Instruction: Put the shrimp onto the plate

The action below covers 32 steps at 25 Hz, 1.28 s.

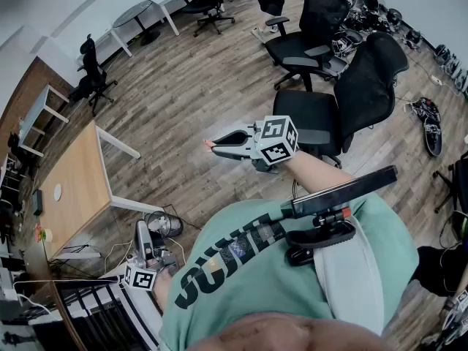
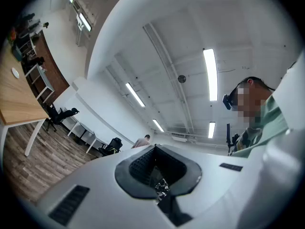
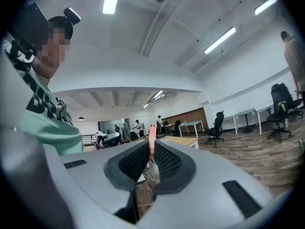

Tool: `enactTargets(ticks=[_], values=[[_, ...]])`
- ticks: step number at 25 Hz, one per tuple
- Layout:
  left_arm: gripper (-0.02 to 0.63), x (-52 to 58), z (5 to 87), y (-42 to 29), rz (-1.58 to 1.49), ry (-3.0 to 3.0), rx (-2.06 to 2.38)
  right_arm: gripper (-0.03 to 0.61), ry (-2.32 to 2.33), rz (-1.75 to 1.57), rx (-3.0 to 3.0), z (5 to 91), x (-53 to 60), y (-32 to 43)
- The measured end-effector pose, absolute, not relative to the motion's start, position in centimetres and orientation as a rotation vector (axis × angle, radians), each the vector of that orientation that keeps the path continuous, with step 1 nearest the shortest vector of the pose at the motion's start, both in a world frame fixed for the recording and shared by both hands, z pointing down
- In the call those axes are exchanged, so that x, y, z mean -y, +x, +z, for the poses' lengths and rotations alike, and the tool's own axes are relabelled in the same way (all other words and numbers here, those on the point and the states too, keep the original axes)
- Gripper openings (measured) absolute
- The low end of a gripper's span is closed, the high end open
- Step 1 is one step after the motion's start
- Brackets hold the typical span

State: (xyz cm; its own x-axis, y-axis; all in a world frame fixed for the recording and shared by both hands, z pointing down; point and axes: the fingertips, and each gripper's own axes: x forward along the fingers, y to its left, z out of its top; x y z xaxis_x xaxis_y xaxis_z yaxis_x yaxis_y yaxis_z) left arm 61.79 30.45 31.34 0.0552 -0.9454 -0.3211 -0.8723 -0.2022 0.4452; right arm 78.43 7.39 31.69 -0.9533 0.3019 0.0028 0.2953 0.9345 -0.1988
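A thin pink shrimp point(image 3: 152, 136) sticks up between the tips of my right gripper point(image 3: 152, 148), which is shut on it. In the head view the right gripper point(image 1: 213, 145) is held out over the wooden floor, with the shrimp point(image 1: 208, 144) at its tip. My left gripper point(image 1: 142, 227) hangs low by the person's left side. In its own view the left gripper point(image 2: 154, 150) points up at the ceiling, jaws together and nothing between them. A small white round plate point(image 1: 57, 192) lies on the wooden table point(image 1: 77, 181) at the left, far from both grippers.
Black office chairs point(image 1: 351, 97) stand ahead on the right, with helmets and gear on the floor behind them. White desks point(image 1: 142, 17) line the far wall. Cables and a wire rack point(image 1: 95, 306) sit at the lower left, beside the table. A person stands at the far end.
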Motion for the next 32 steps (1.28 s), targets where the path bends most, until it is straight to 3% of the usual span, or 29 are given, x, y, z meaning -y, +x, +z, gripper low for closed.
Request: enactTargets(ticks=[32], values=[[0.0, -13.2, 31.3, 71.0, -0.8, 2.238, 1.745, 0.04, -0.416, 0.452, 3.098, 33.1, 8.2, 88.2]])
